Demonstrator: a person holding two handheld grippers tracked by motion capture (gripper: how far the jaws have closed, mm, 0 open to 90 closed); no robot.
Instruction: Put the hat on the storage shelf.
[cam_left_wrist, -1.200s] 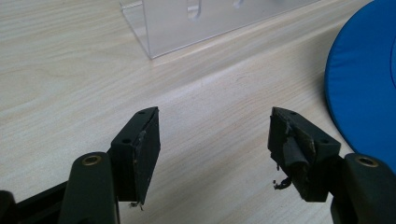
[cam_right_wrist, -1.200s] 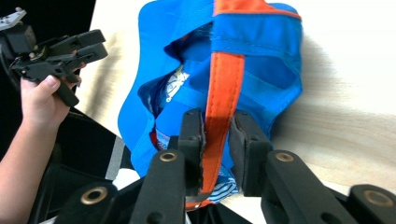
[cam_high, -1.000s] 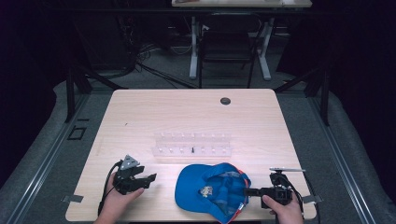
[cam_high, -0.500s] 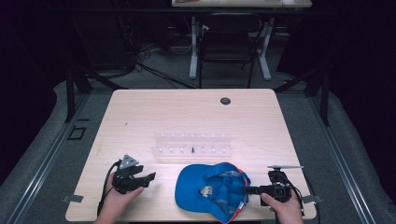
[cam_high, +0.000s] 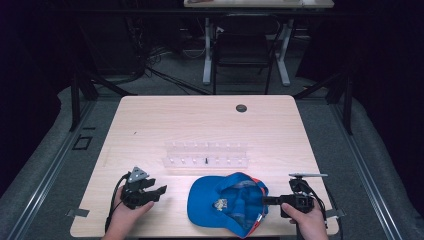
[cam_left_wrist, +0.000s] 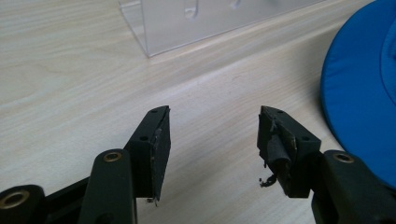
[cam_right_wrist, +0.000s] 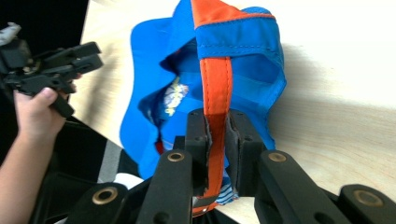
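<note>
The room is dark around a grey carpeted floor (cam_high: 45, 165), with black stand legs and loose cables on it beyond the far edge of the table (cam_high: 150, 125). A second bench (cam_high: 260, 3) with white legs stands further back, a dark chair (cam_high: 242, 50) in front of it. The table is pale wood grain with rounded corners, mostly bare, and has a small dark round cap (cam_high: 241, 108) set into it near the far edge, right of centre.

At the middle of the table lies a long clear plastic rack (cam_high: 206, 155), running parallel to the near edge. Just nearer than it, toward the near right corner, a blue cap (cam_high: 227, 202) lies upside down, its inside showing, with an orange strap (cam_right_wrist: 215, 88) at its right side.

The right gripper (cam_high: 272, 200) sits by the near right corner, and its fingers (cam_right_wrist: 196, 135) are clamped on that orange strap. The left gripper (cam_high: 159, 191) rests low over the table near the near left corner, well apart from the cap; its fingers (cam_left_wrist: 156, 144) stand spread with nothing between them, bare wood showing in the gap.
</note>
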